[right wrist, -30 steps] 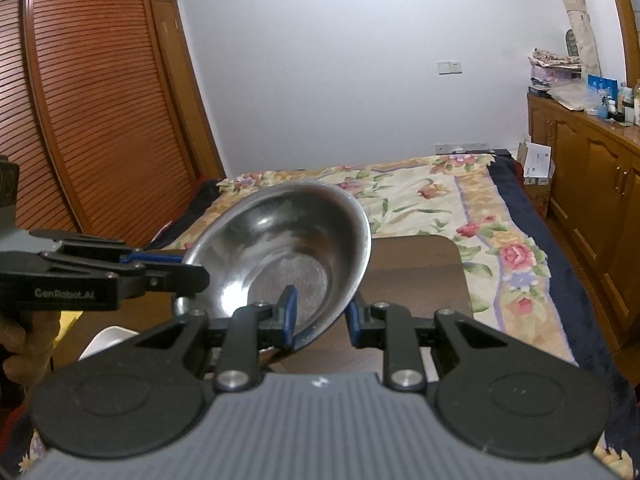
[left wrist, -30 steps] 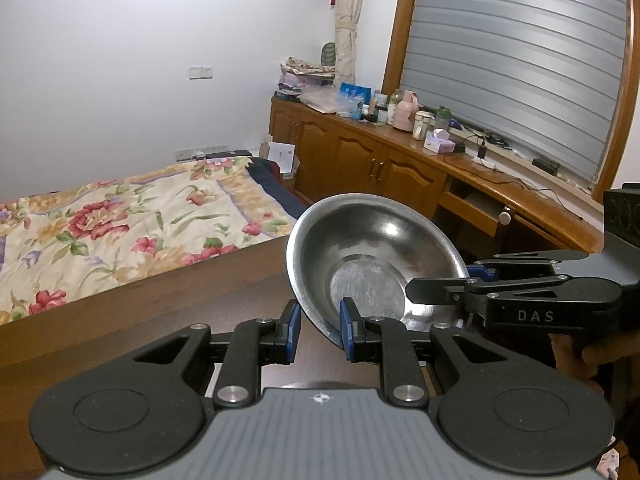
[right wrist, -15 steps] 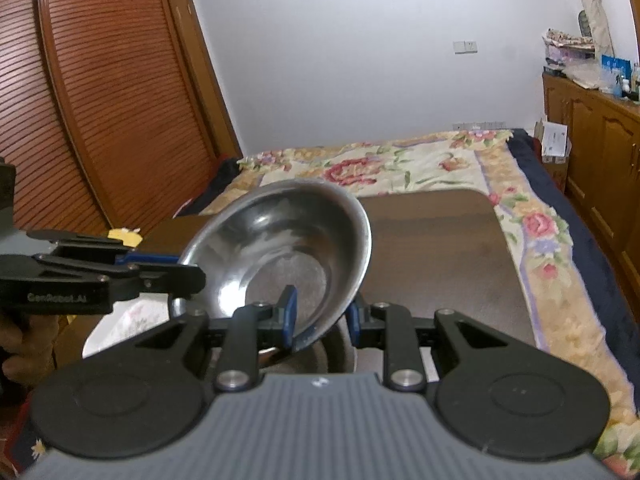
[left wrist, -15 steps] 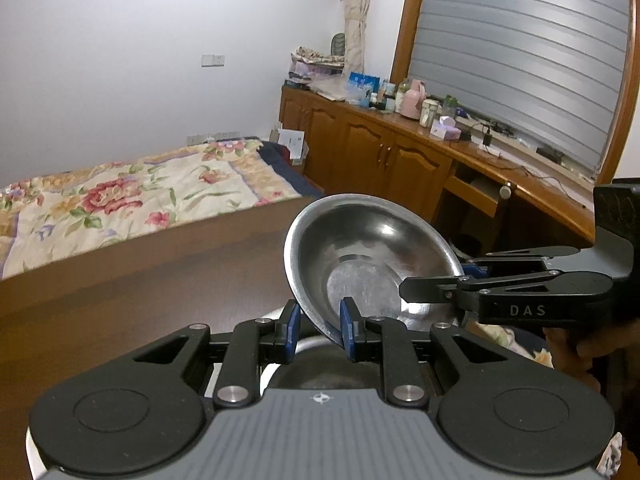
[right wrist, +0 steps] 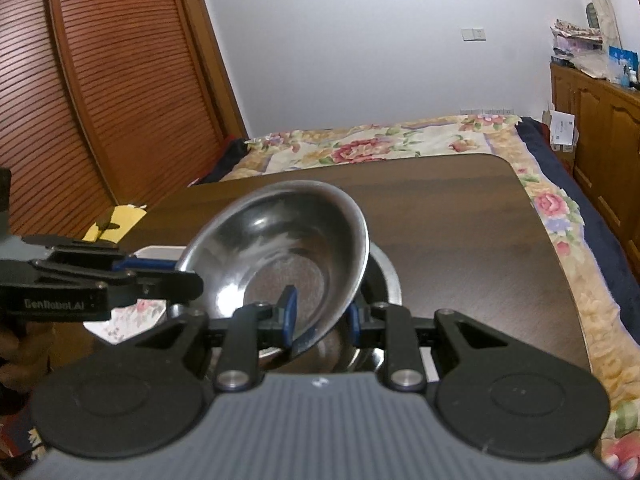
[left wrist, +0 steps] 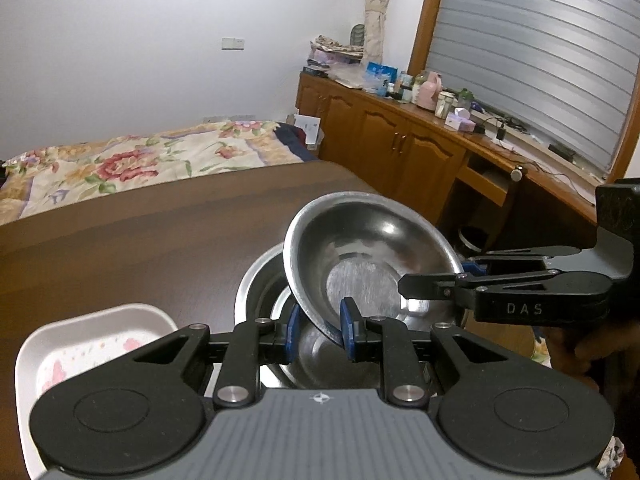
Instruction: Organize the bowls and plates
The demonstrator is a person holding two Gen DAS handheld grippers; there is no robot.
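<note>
Steel bowl: the smaller steel bowl [left wrist: 372,264] was held tilted in the air, its rim gripped from two sides, directly above a larger steel bowl [left wrist: 260,280] that sat on the dark wooden table [left wrist: 140,232].
Change: a second before, only the bed and the far edge of the table showed behind the held bowl; now the larger bowl and a white floral plate [left wrist: 92,344] had come into view beneath it, so both grippers had carried the bowl down and over the table.
Meaning for the task: the bowl looked lined up for nesting inside the larger one; it had not yet been set down, and its tilt would need levelling first.
Left gripper: the left gripper [left wrist: 319,332] was clamped on the near rim, one blue pad inside the bowl and one outside.
Right gripper: the right gripper [right wrist: 321,316] was likewise closed on the opposite rim.
Count, bowls: two steel bowls, one held, one on the table.
Count, plates: one white square-cornered plate with a pink flower print, just left of the larger bowl.
Count, grippers: two, both on the same bowl.
</note>
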